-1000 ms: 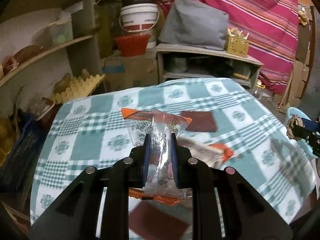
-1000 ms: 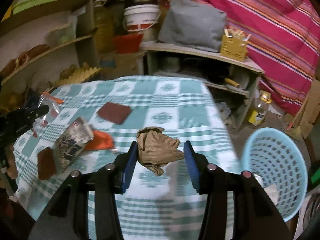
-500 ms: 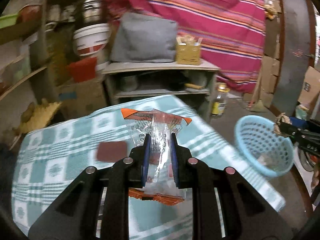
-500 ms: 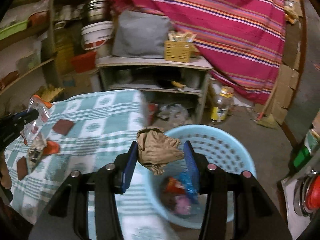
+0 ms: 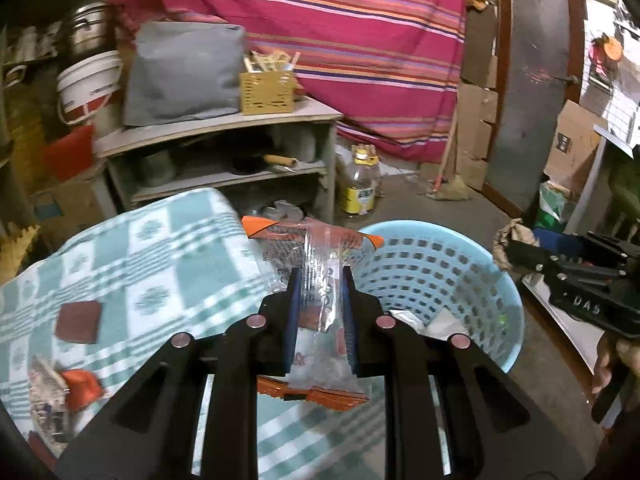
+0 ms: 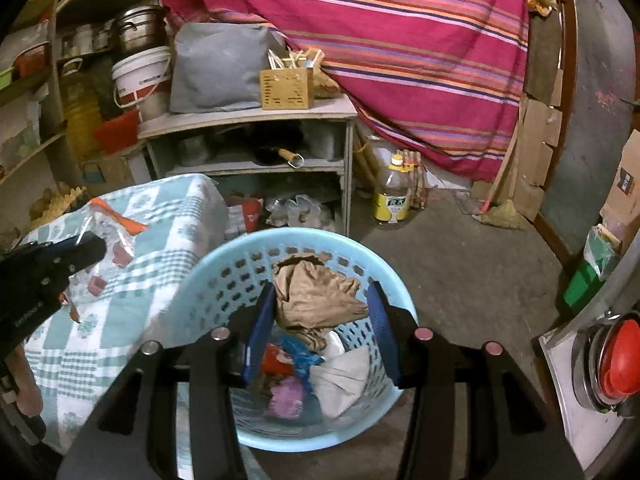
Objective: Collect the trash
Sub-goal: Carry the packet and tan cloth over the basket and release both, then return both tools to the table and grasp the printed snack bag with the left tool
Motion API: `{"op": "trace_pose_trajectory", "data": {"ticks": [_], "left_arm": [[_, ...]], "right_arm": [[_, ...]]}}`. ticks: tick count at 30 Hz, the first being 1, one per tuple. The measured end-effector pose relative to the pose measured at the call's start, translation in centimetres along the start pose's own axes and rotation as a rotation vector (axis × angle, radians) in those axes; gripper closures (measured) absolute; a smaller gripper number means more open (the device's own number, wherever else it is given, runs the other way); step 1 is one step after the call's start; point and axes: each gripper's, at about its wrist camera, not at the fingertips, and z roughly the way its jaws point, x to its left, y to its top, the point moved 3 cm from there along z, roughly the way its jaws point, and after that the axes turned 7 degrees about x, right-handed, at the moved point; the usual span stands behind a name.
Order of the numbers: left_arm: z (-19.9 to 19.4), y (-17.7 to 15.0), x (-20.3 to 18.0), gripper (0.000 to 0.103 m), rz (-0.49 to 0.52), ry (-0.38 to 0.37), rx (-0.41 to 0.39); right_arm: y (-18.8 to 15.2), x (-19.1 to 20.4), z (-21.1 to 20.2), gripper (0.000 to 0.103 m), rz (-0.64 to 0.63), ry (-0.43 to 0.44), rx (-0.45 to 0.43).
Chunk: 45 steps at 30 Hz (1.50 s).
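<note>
My left gripper (image 5: 319, 280) is shut on a clear plastic wrapper with orange ends (image 5: 316, 268), held over the table's right edge beside the light blue perforated basket (image 5: 472, 276). In the right wrist view that wrapper (image 6: 108, 240) and the left gripper (image 6: 90, 248) show at the left. My right gripper (image 6: 322, 296) is shut on a crumpled brown paper (image 6: 316, 292) directly above the basket (image 6: 224, 280), which holds several pieces of trash. From the left wrist view the right gripper (image 5: 506, 252) shows at the basket's right side with the brown paper (image 5: 514, 236).
The table with a green checked cloth (image 5: 168, 256) still carries a dark red square (image 5: 78, 322), an orange scrap (image 5: 82, 388) and a crumpled wrapper (image 5: 46, 380). A shelf unit (image 6: 256, 120), an oil bottle (image 6: 392, 196) and stacked cardboard (image 6: 540, 128) stand behind the basket.
Both grippers swung right, from over the table to the basket. The right one now hangs above the basket's opening; the left one has reached the table's edge. Each still grips its item.
</note>
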Motion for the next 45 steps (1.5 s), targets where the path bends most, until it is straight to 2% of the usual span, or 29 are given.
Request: {"op": "trace_pose_trajectory", "data": {"ticks": [10,12,16,19,24,34,39,42,44,45], "left_arm": [[4.4,1.0,-4.4,0.084,0.032,-0.078,0.048],[4.9,1.4,-4.8,0.078,0.033,-0.086,0.054],[5.3,2.1,-5.0,0.075,0.037,-0.097,0.055],[5.1,2.4,-4.8,0.068,0.033,-0.097,0.052],[4.4,2.5,-4.1,0.048,0.019,-0.093,0.038],[2.6,2.3,-1.6,0.029,0.002,-0.017,-0.001],[1.8,1.7,0.9,0.02,-0.021,0.028,-0.011],[1.4,1.5,2.5,0.016,-0.044,0.056,-0.009],[0.9,1.3,3.5,0.015,-0.059,0.072,-0.016],[0.5,1.1,4.1,0.014,-0.067,0.081,-0.023]], "right_arm": [[-0.6,-2.2,1.9,0.056,0.029,-0.008,0.019],[-0.4,-2.5,2.1,0.056,0.035,-0.008,0.019],[-0.3,-2.7,2.1,0.056,0.038,-0.011,0.016],[-0.2,-2.6,2.1,0.056,0.037,-0.013,0.015],[0.0,-2.5,2.2,0.056,0.031,-0.01,0.014],[0.2,-1.3,2.3,0.056,0.024,0.003,0.011],[0.2,-0.5,3.2,0.055,0.028,0.02,0.019],[0.3,-0.1,3.4,0.048,0.036,0.016,0.006],[0.5,0.0,3.4,0.025,0.054,0.014,-0.014],[0.5,0.0,3.4,0.024,0.062,0.0,-0.024]]}}
